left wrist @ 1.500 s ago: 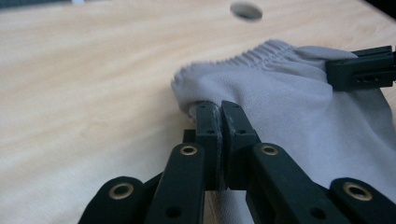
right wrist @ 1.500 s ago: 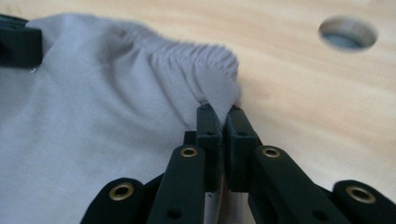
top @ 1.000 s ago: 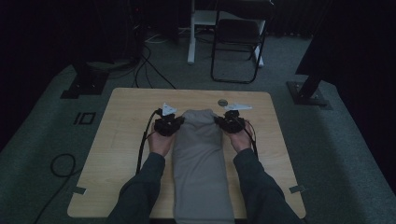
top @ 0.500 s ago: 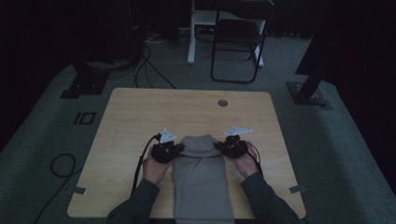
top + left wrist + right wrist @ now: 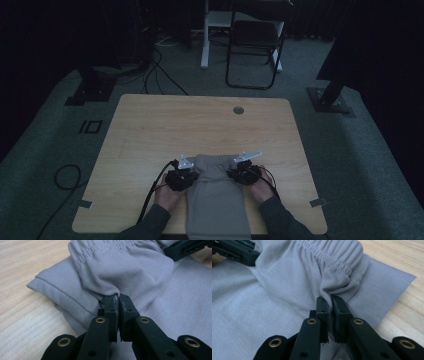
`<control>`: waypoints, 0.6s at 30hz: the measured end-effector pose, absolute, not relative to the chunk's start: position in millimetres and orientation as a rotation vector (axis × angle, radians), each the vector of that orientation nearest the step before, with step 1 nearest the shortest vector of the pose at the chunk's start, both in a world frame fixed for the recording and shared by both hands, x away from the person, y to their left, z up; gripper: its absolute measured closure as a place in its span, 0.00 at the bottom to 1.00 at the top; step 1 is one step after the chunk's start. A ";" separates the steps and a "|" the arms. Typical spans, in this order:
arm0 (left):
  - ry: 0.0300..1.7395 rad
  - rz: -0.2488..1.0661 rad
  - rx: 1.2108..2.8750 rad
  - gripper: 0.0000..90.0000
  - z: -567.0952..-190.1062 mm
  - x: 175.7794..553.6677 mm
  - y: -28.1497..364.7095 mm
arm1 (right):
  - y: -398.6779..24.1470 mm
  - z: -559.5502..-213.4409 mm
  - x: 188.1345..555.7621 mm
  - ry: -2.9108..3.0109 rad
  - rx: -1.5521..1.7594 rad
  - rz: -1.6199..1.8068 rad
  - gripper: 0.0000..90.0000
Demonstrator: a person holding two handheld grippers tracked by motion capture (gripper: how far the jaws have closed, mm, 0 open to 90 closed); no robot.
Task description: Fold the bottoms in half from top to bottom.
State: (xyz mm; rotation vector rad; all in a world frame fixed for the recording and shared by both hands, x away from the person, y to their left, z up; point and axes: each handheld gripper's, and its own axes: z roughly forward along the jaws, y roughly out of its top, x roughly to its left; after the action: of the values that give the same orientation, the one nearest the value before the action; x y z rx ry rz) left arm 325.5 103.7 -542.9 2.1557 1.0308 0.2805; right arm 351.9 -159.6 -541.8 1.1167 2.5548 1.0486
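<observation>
Plainly, the grey trousers point(image 5: 217, 200) were soft, matte cloth with a gathered elastic waistband point(image 5: 105, 247), stitched in rows and puckered where it was pulled. They lay lengthwise on the near half of the wooden table point(image 5: 200, 125), the waistband end folded back over the legs, which ran off the near edge between the person's forearms. The left gripper point(image 5: 117, 298) was pressed together on a bunch of fabric just under the waistband at the left side. The right gripper point(image 5: 329, 300) pinched a similar fold at the opposite side. In the high view each gripper sat just beside a top corner of the folded cloth, the waistband stretched between them.
</observation>
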 end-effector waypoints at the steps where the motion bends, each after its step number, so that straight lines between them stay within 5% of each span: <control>1: 1.032 0.287 2.154 0.96 -543.0 327.3 103.0 | -159.8 -542.0 353.9 2.551 1.126 1.051 0.95; 18: 1.070 0.413 2.123 0.95 -545.4 399.0 90.0 | -156.4 -542.1 413.6 2.433 1.204 0.994 0.95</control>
State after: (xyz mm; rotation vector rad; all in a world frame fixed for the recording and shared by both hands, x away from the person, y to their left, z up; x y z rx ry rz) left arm 399.0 90.0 -545.4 2.1234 1.0697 0.4126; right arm 413.6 -156.4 -542.1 1.2038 2.4327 0.9936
